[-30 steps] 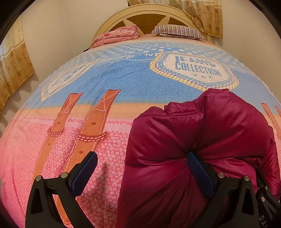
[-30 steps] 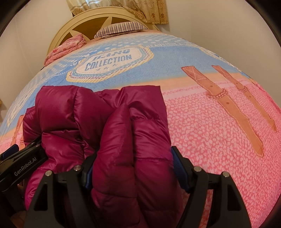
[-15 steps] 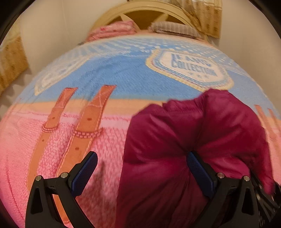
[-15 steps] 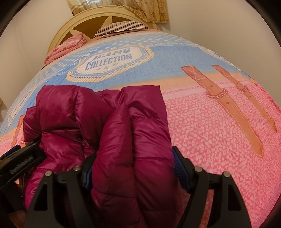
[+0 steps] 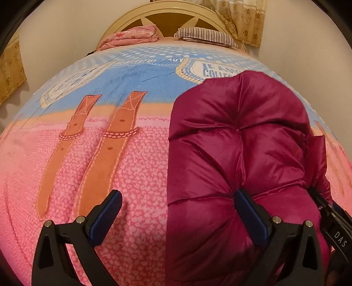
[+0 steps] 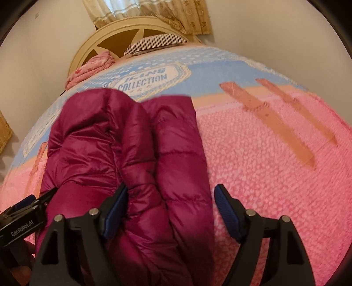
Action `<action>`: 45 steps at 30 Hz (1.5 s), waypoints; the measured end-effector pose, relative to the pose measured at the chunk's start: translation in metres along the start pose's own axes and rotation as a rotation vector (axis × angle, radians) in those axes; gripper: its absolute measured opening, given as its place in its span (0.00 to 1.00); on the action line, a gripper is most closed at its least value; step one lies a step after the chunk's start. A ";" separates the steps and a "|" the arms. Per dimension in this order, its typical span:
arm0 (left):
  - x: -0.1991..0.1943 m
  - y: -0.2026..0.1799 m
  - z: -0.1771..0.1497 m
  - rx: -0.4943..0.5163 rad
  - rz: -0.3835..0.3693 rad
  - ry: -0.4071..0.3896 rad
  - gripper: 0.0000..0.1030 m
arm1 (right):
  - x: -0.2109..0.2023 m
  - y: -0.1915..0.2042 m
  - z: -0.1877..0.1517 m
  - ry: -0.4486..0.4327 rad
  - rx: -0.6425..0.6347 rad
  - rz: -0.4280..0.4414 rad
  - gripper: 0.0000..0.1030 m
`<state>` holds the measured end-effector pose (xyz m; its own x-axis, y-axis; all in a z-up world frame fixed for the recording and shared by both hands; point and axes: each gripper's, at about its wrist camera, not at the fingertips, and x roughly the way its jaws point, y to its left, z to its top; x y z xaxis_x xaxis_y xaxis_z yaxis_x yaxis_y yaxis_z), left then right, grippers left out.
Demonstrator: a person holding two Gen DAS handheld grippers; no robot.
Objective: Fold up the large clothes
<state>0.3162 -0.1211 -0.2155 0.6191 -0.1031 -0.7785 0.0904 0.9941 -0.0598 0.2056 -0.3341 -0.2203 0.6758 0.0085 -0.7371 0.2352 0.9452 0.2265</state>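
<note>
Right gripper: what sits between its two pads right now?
In the right wrist view, a thick fold of the magenta puffer jacket fills most of the right gripper's open gap; a sliver of pink bedspread shows beside the right pad.

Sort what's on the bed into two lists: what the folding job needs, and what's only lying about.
Part of the job:
- maroon puffer jacket, bundled on the bedspread
- left gripper, jaws apart
- right gripper, jaws apart around the jacket's near end

Just lying about:
- striped pillow
- folded pink quilt
- bedspread
- curtain

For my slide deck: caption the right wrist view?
Open right tool straddling a folded maroon puffer jacket on a patterned bedspread.
</note>
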 end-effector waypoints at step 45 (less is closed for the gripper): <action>-0.077 -0.024 -0.019 0.169 -0.007 -0.177 0.23 | -0.037 0.024 -0.017 -0.102 -0.115 0.225 0.20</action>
<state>0.2512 -0.1360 -0.1658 0.7439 -0.1286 -0.6558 0.2147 0.9753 0.0523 0.1743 -0.3062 -0.1978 0.7706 0.1954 -0.6066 -0.0062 0.9541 0.2994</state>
